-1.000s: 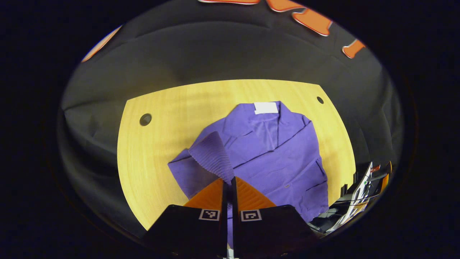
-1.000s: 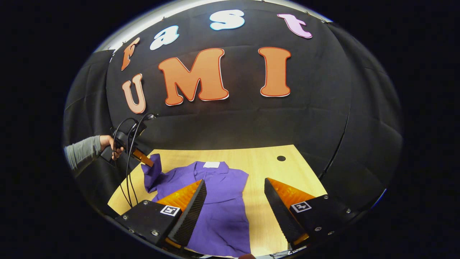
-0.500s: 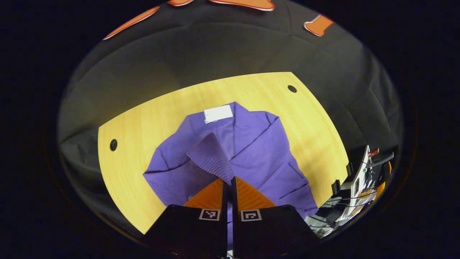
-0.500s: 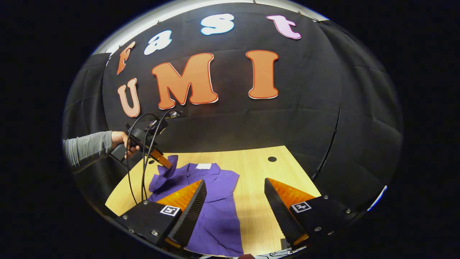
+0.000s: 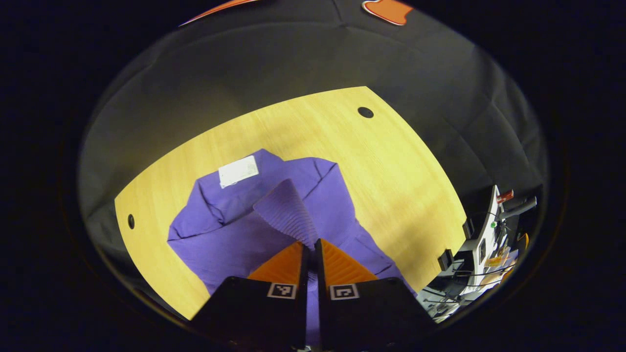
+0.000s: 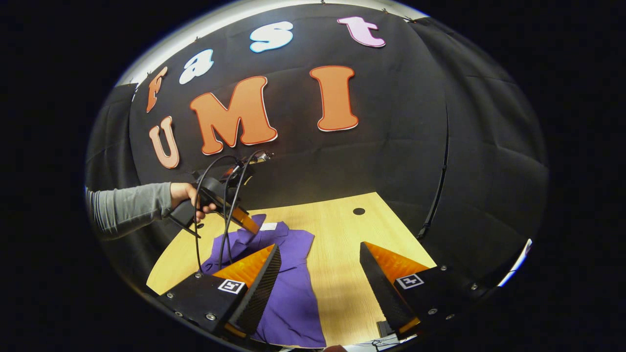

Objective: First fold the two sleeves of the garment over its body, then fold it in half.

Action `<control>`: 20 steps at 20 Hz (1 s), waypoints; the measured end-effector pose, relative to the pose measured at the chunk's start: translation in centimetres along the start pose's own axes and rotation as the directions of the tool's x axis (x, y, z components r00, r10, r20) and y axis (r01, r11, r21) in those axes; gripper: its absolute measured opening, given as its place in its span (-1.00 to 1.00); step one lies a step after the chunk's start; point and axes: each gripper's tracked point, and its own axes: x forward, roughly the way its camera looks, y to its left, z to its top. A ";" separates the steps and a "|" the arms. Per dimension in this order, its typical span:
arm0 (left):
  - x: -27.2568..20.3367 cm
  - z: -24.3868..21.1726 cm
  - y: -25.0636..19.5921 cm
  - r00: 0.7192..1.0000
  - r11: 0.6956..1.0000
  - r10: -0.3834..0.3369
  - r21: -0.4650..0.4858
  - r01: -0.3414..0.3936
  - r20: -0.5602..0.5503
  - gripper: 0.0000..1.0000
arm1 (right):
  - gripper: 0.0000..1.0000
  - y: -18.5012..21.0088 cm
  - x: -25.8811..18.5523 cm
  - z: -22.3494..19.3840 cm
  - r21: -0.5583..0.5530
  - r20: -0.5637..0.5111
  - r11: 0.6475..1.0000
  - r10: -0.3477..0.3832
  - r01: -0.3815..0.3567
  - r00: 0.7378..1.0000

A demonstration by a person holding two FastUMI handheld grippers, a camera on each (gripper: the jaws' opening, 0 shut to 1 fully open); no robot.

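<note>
we see the purple garment (image 5: 274, 230) lying on the wooden table (image 5: 391, 161), collar and white label (image 5: 238, 171) toward the far wall. our left gripper (image 5: 309, 249) has its fingers pressed together on the ribbed cuff of a sleeve (image 5: 288, 212), holding it lifted over the garment's body. in the right gripper view, a hand (image 6: 188, 195) with a grey sleeve (image 6: 127, 208) holds that gripper (image 6: 252, 229) above the collar end. our right gripper (image 6: 320, 266) hangs above the near part of the table with its fingers spread wide, gripping nothing, the garment's lower part beneath its left finger (image 6: 261, 278).
</note>
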 end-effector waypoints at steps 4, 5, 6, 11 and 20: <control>0.3 0.3 -2.3 0.997 0.998 -0.059 0.005 0.059 0.044 -0.17 | 0.92 -0.5 0.1 -0.1 -0.008 -0.002 1.000 -0.004 0.004 1.000; 0.1 0.4 -2.5 0.996 0.998 -0.064 0.004 0.064 0.059 -0.16 | 0.92 -0.6 0.2 -0.1 -0.009 -0.002 1.000 0.000 0.000 1.000; -0.3 0.3 -2.4 0.995 0.998 -0.057 -0.001 0.058 0.077 -0.02 | 0.92 -0.5 0.2 0.0 -0.010 0.000 1.000 0.004 -0.004 1.000; -3.9 -0.9 -0.8 0.982 0.999 -0.002 -0.041 0.010 0.189 0.89 | 0.92 0.4 1.0 0.5 -0.017 0.018 0.999 0.031 -0.031 0.999; -13.1 -5.0 3.3 0.846 0.978 0.198 -0.157 -0.137 0.496 0.94 | 0.92 4.6 2.6 1.5 -0.138 0.068 0.986 0.108 -0.098 0.992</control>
